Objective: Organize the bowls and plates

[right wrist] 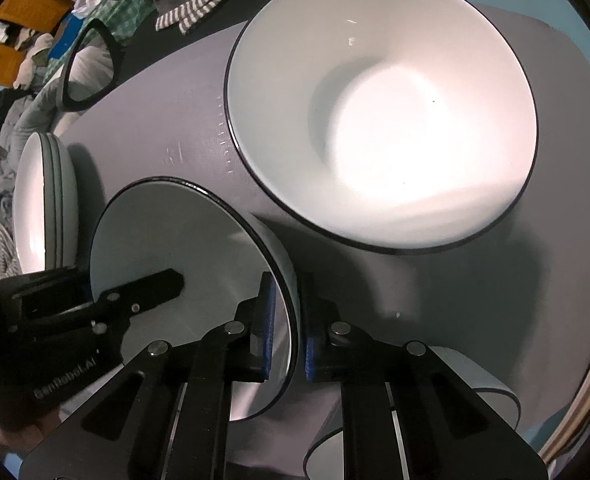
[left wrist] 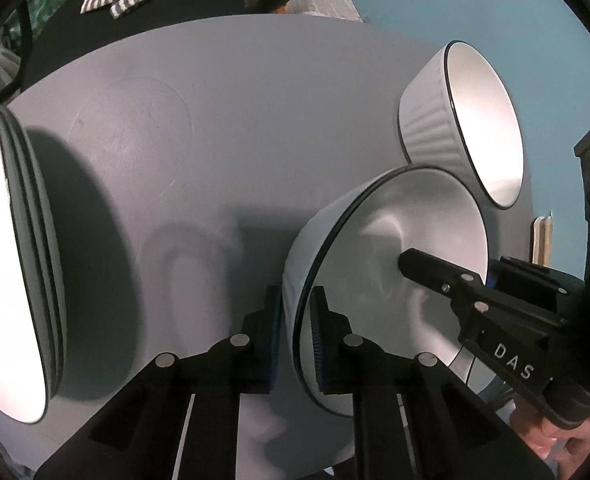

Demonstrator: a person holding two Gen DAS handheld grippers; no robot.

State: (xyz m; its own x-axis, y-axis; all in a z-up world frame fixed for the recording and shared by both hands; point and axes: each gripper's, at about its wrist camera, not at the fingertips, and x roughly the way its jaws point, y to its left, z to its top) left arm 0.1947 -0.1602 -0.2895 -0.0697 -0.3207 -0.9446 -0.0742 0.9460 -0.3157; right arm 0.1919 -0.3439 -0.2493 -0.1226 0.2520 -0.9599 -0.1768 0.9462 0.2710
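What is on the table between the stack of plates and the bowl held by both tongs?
Nothing: only bare grey table lies between the plate stack and the held bowl, seen in the left wrist view.

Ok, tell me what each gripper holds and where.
Both hold one white bowl by its rim: left gripper on one side, right gripper on the opposite side.

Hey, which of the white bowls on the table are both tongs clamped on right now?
The shallow bowl nearest the cameras. The left tongs and right tongs pinch opposite sides of its rim. The ribbed deep bowl and the stack of plates go untouched.
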